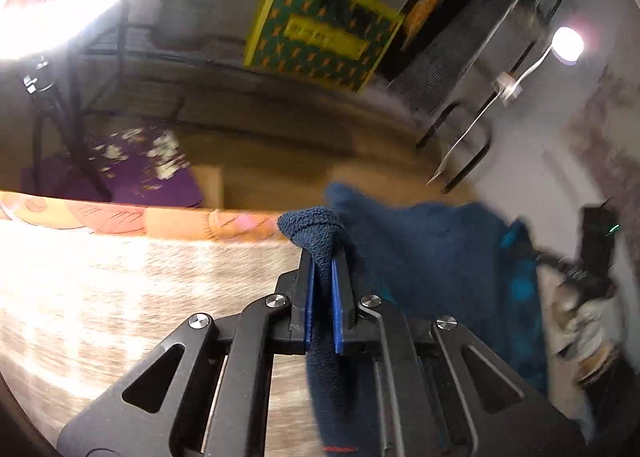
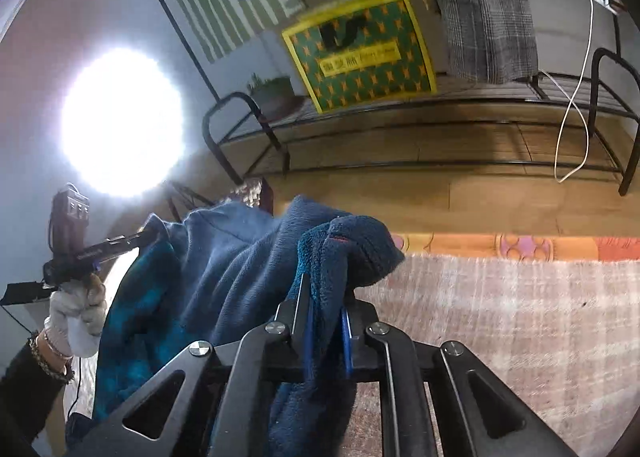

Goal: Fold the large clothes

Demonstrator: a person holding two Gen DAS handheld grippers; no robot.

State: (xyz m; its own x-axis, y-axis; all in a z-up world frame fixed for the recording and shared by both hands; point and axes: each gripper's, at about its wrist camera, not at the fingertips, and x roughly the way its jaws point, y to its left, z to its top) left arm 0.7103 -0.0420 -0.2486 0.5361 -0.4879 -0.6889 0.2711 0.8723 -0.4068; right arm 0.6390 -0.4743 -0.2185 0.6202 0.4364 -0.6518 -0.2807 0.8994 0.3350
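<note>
A dark blue fleece garment [image 1: 424, 249] hangs lifted in the air between both grippers. My left gripper [image 1: 322, 257] is shut on a bunched edge of it, which sticks out past the blue pads. My right gripper [image 2: 324, 289] is shut on another edge of the same garment [image 2: 240, 265]; the cloth drapes down to the left. In the right wrist view the other gripper [image 2: 96, 249] and its gloved hand show at the left. In the left wrist view the other gripper [image 1: 576, 273] shows at the right.
A beige woven rug [image 1: 140, 297] [image 2: 520, 317] lies below on a patterned orange mat [image 2: 520, 245]. Beyond is wood floor, a black metal rack [image 2: 440, 109] with a yellow-green box [image 2: 360, 53], a white cable [image 2: 576, 97], and a bright lamp [image 2: 120, 121].
</note>
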